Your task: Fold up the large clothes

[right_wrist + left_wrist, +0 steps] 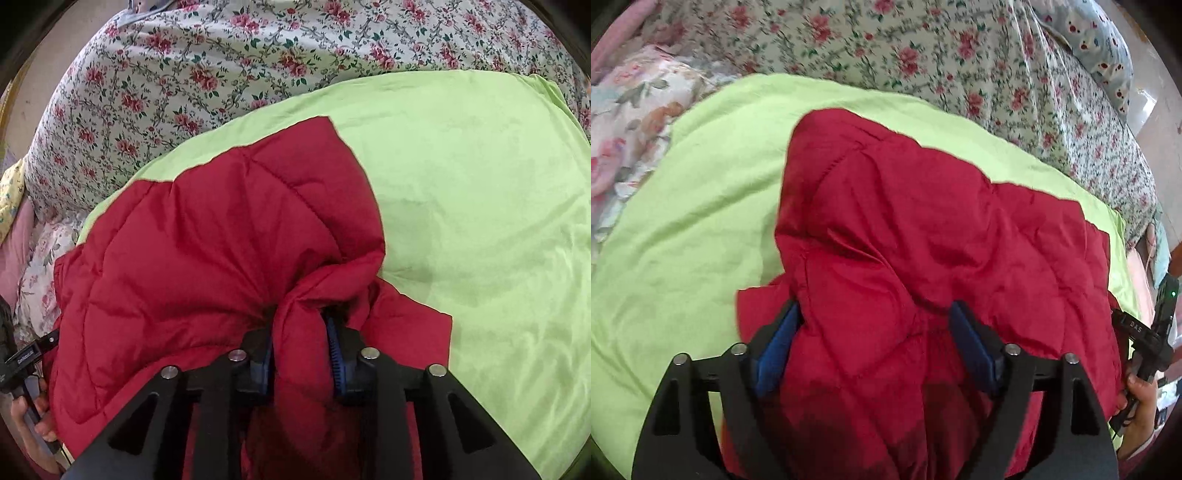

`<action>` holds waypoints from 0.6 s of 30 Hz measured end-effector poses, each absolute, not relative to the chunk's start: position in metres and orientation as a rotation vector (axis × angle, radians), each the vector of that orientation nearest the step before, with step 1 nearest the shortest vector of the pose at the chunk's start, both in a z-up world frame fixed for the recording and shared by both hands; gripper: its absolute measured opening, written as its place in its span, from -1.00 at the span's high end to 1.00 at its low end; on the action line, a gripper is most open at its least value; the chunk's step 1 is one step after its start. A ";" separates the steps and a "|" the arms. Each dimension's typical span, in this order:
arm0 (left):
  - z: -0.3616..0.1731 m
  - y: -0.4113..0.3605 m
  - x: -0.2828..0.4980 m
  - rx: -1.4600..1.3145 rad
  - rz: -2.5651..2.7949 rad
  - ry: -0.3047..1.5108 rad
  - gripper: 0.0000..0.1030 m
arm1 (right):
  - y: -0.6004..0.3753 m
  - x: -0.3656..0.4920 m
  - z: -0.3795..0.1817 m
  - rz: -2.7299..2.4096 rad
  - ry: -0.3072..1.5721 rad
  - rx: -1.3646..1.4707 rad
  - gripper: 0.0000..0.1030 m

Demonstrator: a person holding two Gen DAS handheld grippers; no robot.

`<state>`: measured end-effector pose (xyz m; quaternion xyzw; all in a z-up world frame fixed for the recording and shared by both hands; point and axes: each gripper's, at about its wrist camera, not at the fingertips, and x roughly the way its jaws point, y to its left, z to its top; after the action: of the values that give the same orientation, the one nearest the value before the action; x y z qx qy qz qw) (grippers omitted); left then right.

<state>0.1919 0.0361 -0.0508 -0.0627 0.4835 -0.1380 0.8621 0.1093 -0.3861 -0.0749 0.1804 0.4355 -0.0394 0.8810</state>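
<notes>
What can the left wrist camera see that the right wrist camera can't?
Only the left wrist camera shows the blue pillow with red spots at the far right, and the left gripper standing wide around a fold of the coat. Only the right wrist camera shows the yellow cloth at the left edge, and the right gripper narrow around a bunched fold. Both show the red coat, green sheet and flowery bedspread.

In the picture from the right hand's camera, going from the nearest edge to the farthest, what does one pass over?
Black fingers with blue pads → red quilted jacket → light green sheet → flowered bedspread.
</notes>
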 end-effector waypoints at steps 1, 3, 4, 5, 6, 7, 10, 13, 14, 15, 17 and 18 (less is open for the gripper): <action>-0.049 0.038 0.192 -0.131 -0.282 1.010 -0.62 | -0.385 0.107 -0.074 -0.086 0.902 0.372 0.24; -0.043 0.046 0.189 -0.144 -0.261 0.994 -0.62 | -0.384 0.106 -0.072 -0.090 0.893 0.364 0.15; -0.040 0.050 0.188 -0.155 -0.255 0.985 -0.62 | -0.383 0.105 -0.070 -0.093 0.890 0.358 0.13; -0.039 0.052 0.187 -0.161 -0.254 0.983 -0.63 | -0.382 0.105 -0.069 -0.095 0.890 0.355 0.12; -0.037 0.054 0.186 -0.166 -0.254 0.980 -0.63 | -0.382 0.104 -0.068 -0.098 0.890 0.353 0.11; -0.035 0.056 0.184 -0.164 -0.251 0.975 -0.62 | -0.382 0.104 -0.067 -0.100 0.890 0.351 0.08; -0.029 0.058 0.177 -0.149 -0.251 0.958 -0.63 | -0.380 0.099 -0.059 -0.106 0.876 0.341 -0.07; -0.024 0.059 0.167 -0.143 -0.266 0.943 -0.63 | -0.375 0.086 -0.049 -0.099 0.844 0.325 -0.38; -0.023 0.058 0.165 -0.142 -0.269 0.941 -0.63 | -0.373 0.082 -0.045 -0.093 0.833 0.316 -0.40; -0.023 0.058 0.161 -0.141 -0.272 0.938 -0.63 | -0.372 0.078 -0.042 -0.094 0.827 0.307 -0.40; -0.020 0.057 0.154 -0.138 -0.279 0.930 -0.63 | -0.368 0.070 -0.037 -0.094 0.816 0.294 -0.40; -0.018 0.057 0.150 -0.134 -0.279 0.921 -0.63 | -0.367 0.066 -0.035 -0.093 0.810 0.291 -0.40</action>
<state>0.1500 0.0572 -0.0185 -0.0642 0.4426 -0.1340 0.8843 0.0659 -0.3669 -0.0354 0.1408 0.3927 -0.0449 0.9077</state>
